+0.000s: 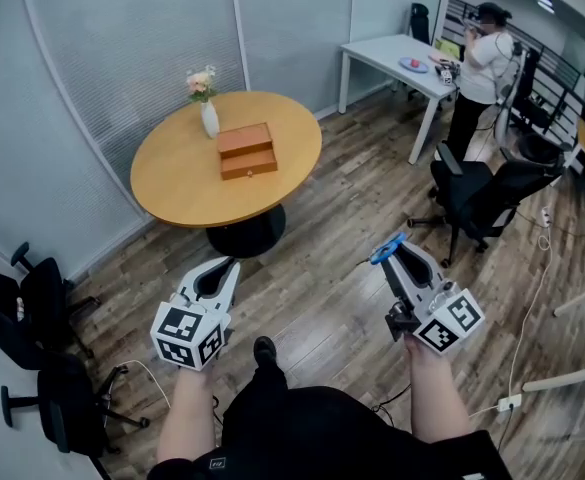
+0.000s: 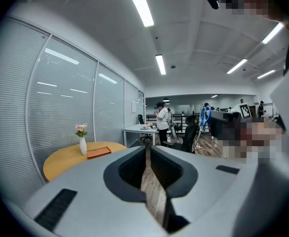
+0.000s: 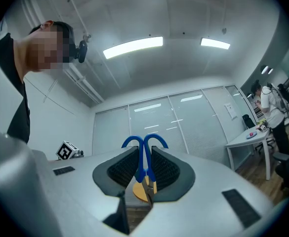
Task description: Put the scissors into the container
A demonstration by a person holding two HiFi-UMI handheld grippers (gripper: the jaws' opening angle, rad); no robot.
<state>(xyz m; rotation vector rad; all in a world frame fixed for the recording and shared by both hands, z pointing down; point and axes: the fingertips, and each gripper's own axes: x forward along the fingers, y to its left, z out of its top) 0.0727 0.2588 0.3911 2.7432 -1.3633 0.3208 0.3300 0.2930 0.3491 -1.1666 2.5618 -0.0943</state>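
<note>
Right tool (image 1: pixel 398 254) grips blue scissors (image 1: pixel 385 251), far from the container (image 1: pixel 247 150)

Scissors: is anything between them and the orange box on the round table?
Nothing visible. The right gripper holds the scissors; only floor lies before the round table. The vase stands beyond the orange box, off the path.

The scissors (image 3: pixel 144 157) had glossy blue plastic handles; the container (image 1: pixel 247 151) and round table (image 1: pixel 172 183) looked smooth wood.
</note>
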